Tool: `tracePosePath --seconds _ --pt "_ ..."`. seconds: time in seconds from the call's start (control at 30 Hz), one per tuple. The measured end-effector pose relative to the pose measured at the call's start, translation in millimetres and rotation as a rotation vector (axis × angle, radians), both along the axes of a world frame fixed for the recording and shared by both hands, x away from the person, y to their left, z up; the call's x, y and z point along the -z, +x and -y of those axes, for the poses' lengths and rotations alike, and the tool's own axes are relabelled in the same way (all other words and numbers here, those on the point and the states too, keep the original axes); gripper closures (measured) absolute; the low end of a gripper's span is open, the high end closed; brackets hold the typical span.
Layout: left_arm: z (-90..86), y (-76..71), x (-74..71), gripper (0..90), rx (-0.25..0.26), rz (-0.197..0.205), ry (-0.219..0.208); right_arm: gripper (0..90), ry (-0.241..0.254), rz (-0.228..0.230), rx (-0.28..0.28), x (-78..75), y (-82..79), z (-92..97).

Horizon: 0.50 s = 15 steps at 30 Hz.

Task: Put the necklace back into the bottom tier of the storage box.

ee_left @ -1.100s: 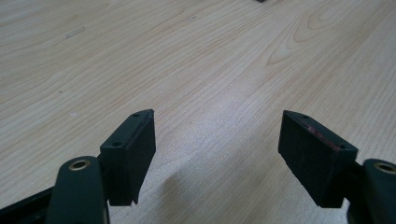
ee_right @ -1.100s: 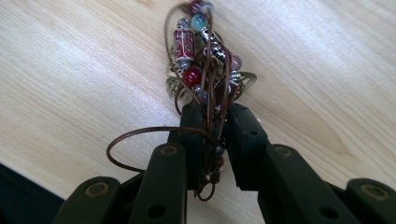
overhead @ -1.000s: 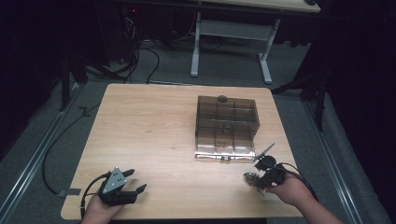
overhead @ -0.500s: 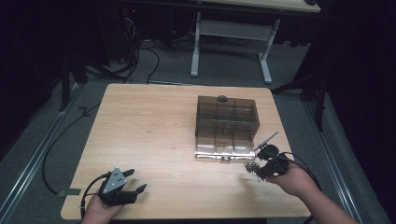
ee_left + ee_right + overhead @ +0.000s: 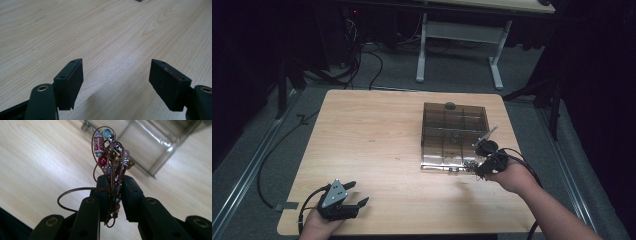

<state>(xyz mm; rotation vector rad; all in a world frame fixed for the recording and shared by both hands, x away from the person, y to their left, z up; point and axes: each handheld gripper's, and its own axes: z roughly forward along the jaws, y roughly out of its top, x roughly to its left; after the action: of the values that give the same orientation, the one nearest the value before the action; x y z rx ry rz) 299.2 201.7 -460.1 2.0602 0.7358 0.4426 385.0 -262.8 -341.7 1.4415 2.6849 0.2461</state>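
My right gripper (image 5: 114,187) is shut on a beaded cord bracelet (image 5: 110,150); brown cord loops with red, blue and silver beads stick up between its jaws. From above, the right gripper (image 5: 479,167) hovers at the front right corner of a smoky clear compartment box (image 5: 454,135), with the bracelet (image 5: 470,164) just at the box's front edge. My left gripper (image 5: 354,194) rests near the table's front left, open. Its own camera shows the left gripper (image 5: 116,77) with jaws wide apart over bare wood, nothing between them.
The wooden table (image 5: 372,135) has wide free room left of the box. A small dark knob (image 5: 450,105) sits at the box's far edge. Cables (image 5: 277,145) and a white desk frame (image 5: 459,35) stand on the floor beyond.
My right gripper has moved forward and left with the bracelet, from the table's right front up to the box's front right corner. The left gripper has stayed put.
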Motion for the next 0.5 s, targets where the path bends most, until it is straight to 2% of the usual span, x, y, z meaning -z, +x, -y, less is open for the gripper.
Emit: tracePosePath --seconds 0.07,0.13,0.17,0.2,0.3,0.33,0.37,0.5 --pt "0.0 -0.3 -0.2 27.9 0.001 0.0 0.002 77.0 0.004 0.0 -0.011 0.8 10.0 -9.0" --pt "0.0 -0.5 -0.2 27.9 0.002 0.001 0.002 76.9 0.003 0.001 -0.015 1.4 12.9 -11.4" --pt "-0.1 -0.4 -0.2 27.9 0.003 0.0 0.002 76.9 0.011 0.0 -0.022 4.1 23.3 -17.6" --pt "-0.1 -0.4 -0.2 27.9 0.003 0.0 0.002 76.9 0.011 0.0 -0.022 4.1 23.3 -17.6" --pt "-0.3 -0.5 0.0 27.9 0.002 0.003 -0.003 76.9 0.015 -0.011 -0.025 10.4 37.8 -25.7" --pt "-0.3 -0.5 0.0 27.8 0.002 0.003 -0.003 76.9 0.015 -0.011 -0.025 10.4 37.8 -25.7" --pt "-0.5 -0.2 -0.2 27.9 0.004 -0.001 -0.002 76.9 0.018 -0.027 -0.03 15.3 45.1 -30.0" --pt "-0.5 0.0 -0.1 27.9 0.005 -0.003 -0.003 76.9 0.004 -0.042 -0.032 21.0 51.7 -35.7"
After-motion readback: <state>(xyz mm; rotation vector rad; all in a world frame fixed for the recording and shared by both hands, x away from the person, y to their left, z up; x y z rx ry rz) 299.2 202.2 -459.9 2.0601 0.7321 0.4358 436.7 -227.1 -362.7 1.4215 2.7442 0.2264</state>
